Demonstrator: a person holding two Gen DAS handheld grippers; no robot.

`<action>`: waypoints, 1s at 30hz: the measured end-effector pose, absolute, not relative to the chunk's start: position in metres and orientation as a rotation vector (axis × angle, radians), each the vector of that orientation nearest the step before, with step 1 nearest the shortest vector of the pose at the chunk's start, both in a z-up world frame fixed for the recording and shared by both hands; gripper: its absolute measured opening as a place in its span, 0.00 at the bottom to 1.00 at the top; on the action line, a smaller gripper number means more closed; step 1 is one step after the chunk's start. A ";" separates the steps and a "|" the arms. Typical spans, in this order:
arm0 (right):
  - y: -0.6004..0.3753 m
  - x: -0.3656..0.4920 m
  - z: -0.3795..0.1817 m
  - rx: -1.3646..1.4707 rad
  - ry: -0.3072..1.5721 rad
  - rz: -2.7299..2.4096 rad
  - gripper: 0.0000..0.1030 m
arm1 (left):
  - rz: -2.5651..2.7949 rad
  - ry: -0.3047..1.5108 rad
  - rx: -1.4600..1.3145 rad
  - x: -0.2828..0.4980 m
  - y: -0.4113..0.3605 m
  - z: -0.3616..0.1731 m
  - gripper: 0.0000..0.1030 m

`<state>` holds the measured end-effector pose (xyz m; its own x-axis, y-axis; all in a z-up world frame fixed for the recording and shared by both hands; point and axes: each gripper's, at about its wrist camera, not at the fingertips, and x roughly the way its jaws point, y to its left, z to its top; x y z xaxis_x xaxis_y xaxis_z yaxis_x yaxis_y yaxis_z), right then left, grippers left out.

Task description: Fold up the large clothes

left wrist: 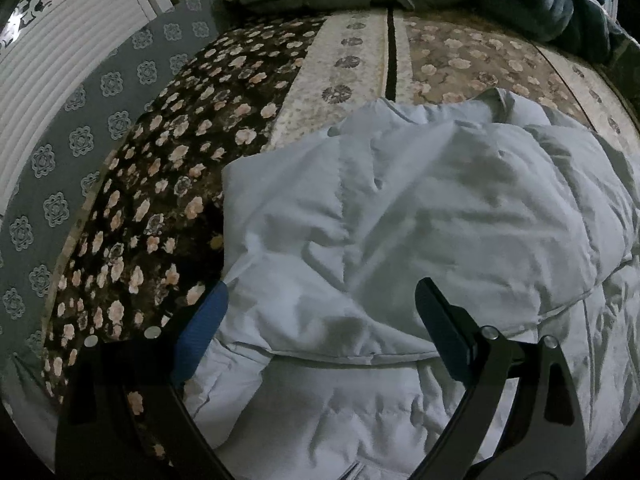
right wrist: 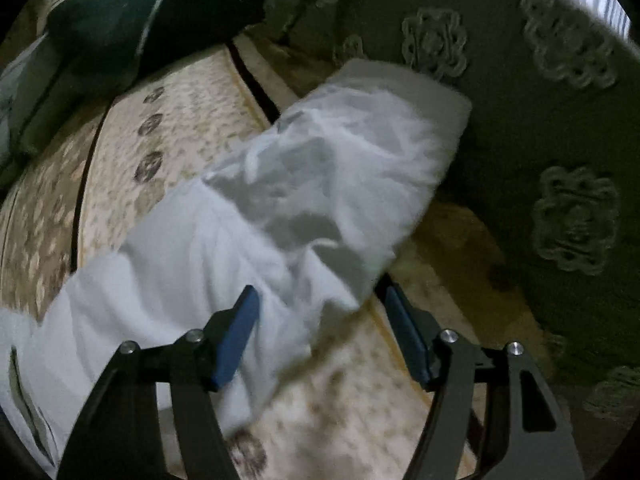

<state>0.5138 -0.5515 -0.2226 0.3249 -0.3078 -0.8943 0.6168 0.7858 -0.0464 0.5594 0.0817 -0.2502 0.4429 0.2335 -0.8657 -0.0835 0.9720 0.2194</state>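
Left gripper (left wrist: 320,312) fingers apart above the white jacket (left wrist: 400,208) on the bed (left wrist: 352,64). Right gripper (right wrist: 320,320) fingers apart, sleeve (right wrist: 320,184) running toward 1 o'clock, unclamped.

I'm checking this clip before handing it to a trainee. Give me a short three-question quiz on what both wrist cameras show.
1. True or false: the right gripper is clamped shut on the sleeve.
2. What does the pale jacket lie on? A) a wooden floor B) a flowered bedspread C) a glass table
3. In a few words: how do the left gripper's jaws stand, and what lies between them?

Key:
1. False: its jaws are open, with the sleeve between them.
2. B
3. Wide open, jacket fabric between them, not pinched.
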 end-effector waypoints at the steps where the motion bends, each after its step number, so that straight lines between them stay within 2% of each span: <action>1: -0.554 0.518 -0.228 0.335 1.089 -0.625 0.64 | 0.200 1.098 0.153 0.560 0.082 -0.251 0.91; 2: -0.555 0.522 -0.235 0.322 1.101 -0.625 0.62 | 0.201 1.101 0.152 0.561 0.083 -0.252 0.91; 3: -0.555 0.525 -0.238 0.307 1.104 -0.624 0.50 | 0.205 1.105 0.151 0.562 0.083 -0.254 0.91; 6: -0.549 0.528 -0.234 0.253 1.080 -0.620 0.24 | 0.219 1.082 0.156 0.566 0.083 -0.252 0.91; 9: -0.536 0.523 -0.218 0.182 1.048 -0.578 0.10 | 0.189 1.058 0.122 0.570 0.085 -0.244 0.91; 15: -0.498 0.501 -0.177 0.147 0.986 -0.434 0.04 | 0.143 1.103 0.120 0.573 0.080 -0.235 0.91; 22: -0.409 0.480 -0.127 0.056 0.887 -0.218 0.03 | 0.154 1.166 0.209 0.558 0.089 -0.234 0.91; 30: -0.283 0.483 -0.097 -0.041 0.822 0.052 0.02 | 0.165 1.131 0.205 0.546 0.106 -0.207 0.91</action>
